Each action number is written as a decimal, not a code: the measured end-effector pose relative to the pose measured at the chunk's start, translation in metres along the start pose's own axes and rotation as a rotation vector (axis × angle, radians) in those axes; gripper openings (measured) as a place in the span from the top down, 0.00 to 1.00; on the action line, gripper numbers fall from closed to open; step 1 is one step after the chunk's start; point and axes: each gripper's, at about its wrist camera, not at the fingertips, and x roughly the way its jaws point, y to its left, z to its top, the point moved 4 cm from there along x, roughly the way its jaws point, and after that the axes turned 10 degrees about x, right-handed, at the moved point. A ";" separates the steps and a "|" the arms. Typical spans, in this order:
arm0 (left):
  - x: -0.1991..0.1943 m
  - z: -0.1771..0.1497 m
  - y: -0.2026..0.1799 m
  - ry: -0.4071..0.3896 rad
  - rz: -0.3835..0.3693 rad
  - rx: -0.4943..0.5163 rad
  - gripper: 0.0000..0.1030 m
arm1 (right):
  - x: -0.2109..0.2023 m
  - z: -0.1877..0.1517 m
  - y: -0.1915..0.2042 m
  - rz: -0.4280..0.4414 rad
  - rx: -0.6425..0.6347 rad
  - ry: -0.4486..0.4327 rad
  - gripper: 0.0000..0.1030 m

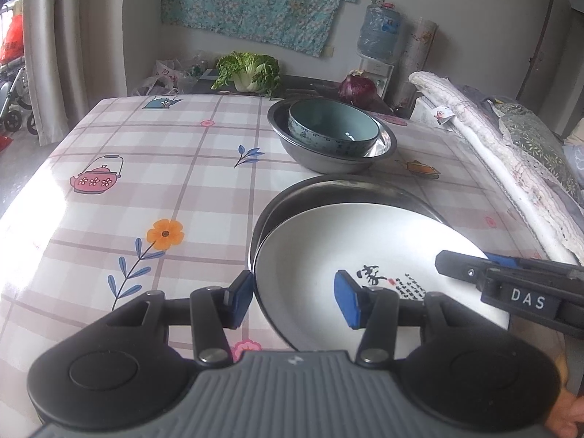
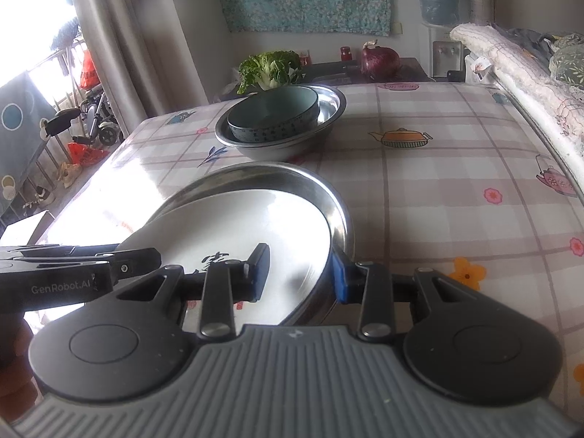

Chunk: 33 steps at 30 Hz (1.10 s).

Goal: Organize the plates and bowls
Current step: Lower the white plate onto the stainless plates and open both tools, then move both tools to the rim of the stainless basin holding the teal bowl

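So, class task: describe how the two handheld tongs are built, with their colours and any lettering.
Both the left tongs and right tongs have black linkage arms, blue pads, round black housings and a ribbed grey body. One side reads "DAS", the other "GenRobot.AI".

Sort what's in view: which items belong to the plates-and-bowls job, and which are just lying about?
Job: white plate, steel pan under it, blue-green bowl, steel basin holding it.

Lying about: leafy cabbage, red onion, water jug, rolled cloth.
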 end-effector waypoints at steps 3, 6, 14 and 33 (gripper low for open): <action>-0.003 0.000 -0.003 -0.016 0.002 0.015 0.52 | 0.001 0.003 -0.002 -0.005 0.005 -0.011 0.67; -0.003 0.001 -0.004 -0.018 -0.004 0.021 0.52 | -0.001 0.006 -0.002 -0.018 0.003 -0.023 0.57; -0.008 -0.001 -0.006 -0.028 0.000 0.019 0.51 | -0.015 0.013 -0.010 -0.057 0.018 -0.084 0.43; -0.026 -0.003 -0.009 -0.021 0.021 0.032 0.28 | -0.041 -0.005 -0.009 -0.054 0.048 -0.079 0.22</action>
